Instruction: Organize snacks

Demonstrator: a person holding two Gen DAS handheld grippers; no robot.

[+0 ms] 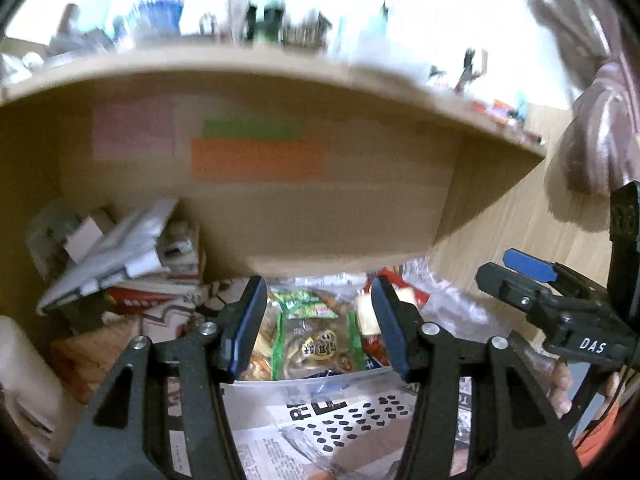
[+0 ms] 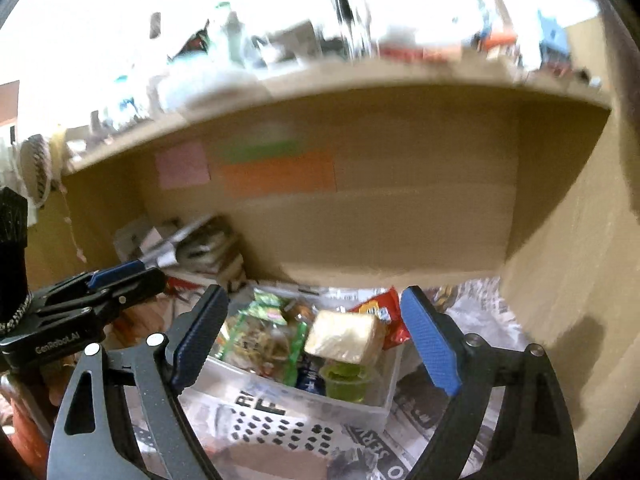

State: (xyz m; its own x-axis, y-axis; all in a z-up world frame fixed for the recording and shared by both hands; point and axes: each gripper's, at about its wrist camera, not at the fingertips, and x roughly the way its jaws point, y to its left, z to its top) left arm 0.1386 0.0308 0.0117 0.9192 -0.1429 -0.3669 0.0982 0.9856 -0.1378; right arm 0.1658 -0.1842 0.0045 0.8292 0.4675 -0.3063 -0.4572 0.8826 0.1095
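While both grippers hang empty above the bin (image 2: pixel 384 396), snacks are seen already gathered in it.
Left gripper (image 1: pixel 318 320) jaws are held narrowly apart, right gripper (image 2: pixel 316 336) jaws wide, nothing between either. In the bin, a pale block (image 2: pixel 344 336) lies beside the green packet (image 2: pixel 264 336), a green cup (image 2: pixel 346 382) at its near wall, a red bag (image 2: pixel 390 316) at its far edge. Stray snacks outside the bin should be sought next, probably, and approached slowly given the blur.

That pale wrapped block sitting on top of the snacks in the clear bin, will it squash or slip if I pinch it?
The pale wrapped block looks like soft bread or cake, so it probably dents under a firm pinch. Its glossy wrap may be slippery. It rests tilted on loose packets in the clear bin, so a push could slide it.
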